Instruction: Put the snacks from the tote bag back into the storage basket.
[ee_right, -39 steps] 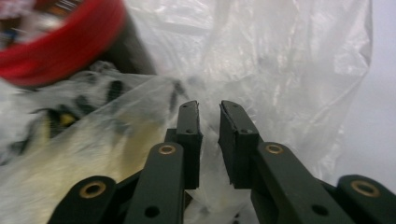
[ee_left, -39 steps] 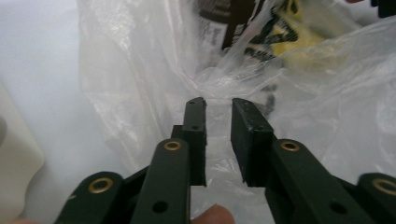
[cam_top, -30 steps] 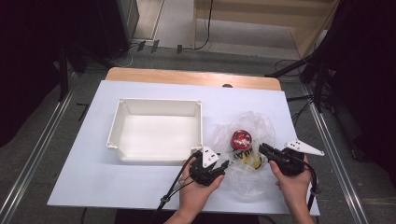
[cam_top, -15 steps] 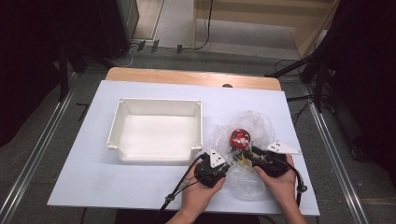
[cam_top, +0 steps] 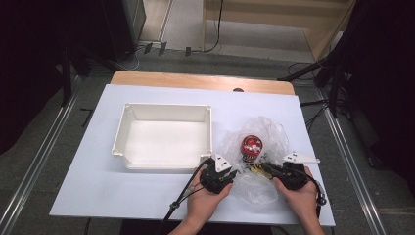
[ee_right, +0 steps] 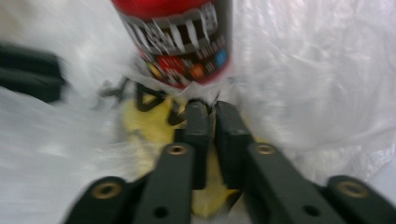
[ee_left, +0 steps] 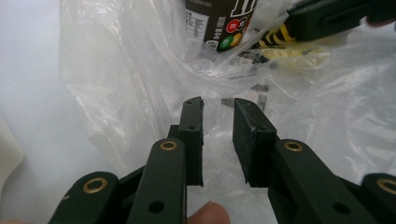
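A crumpled clear plastic bag [cam_top: 274, 132] lies on the table's right side. In it stands a candy tub with a red lid [cam_top: 251, 145] and lies a yellow packet [cam_top: 255, 170]. My left gripper [cam_top: 238, 173] is at the bag's left edge. In the left gripper view its jaws [ee_left: 218, 105] stand a little apart over the film [ee_left: 116, 84], having just opened slightly, and press on nothing. My right gripper [cam_top: 265, 168] reaches in from the right. Its jaws [ee_right: 208, 106] have just closed and pinch the film over the yellow packet [ee_right: 140, 123], just below the tub [ee_right: 177, 42].
An empty white tray [cam_top: 128, 128] sits left of the bag, its near right corner close to my left gripper. The white tabletop [cam_top: 98, 186] stretches on to the left. Beyond the table are a wooden edge [cam_top: 195, 81] and floor cables.
My right gripper has shifted a little left, deeper into the bag toward the tub, and its jaws have come together on the film. The left hand has stayed put.
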The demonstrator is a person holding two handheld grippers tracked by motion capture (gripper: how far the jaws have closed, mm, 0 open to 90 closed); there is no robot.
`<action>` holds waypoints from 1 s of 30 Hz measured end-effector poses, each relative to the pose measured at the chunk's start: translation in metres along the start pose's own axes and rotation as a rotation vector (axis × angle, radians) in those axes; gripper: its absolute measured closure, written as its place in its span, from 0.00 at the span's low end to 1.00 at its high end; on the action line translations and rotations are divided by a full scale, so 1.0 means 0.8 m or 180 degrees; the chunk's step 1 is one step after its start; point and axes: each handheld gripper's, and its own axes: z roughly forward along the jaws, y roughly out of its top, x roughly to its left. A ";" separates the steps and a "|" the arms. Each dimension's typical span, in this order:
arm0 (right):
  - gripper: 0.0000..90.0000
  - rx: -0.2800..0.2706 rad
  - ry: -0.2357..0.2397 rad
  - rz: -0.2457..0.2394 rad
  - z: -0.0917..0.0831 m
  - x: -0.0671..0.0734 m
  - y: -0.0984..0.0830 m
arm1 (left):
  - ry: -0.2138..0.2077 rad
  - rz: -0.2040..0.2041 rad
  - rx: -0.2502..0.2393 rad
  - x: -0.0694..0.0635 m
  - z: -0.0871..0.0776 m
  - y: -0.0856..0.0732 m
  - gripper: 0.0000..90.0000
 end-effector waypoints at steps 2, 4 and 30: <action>0.80 -0.0179 0.0028 -0.0030 -0.012 0.004 0.008 | 0.0011 -0.0027 -0.0030 0.000 0.000 0.000 0.84; 0.75 -0.0369 0.0087 -0.0053 -0.023 0.009 0.018 | 0.0018 -0.0027 -0.0033 0.001 0.000 0.000 0.85; 0.26 -0.0060 -0.0206 -0.0174 0.046 0.035 0.062 | 0.0034 0.0025 -0.0004 -0.001 0.001 0.000 0.88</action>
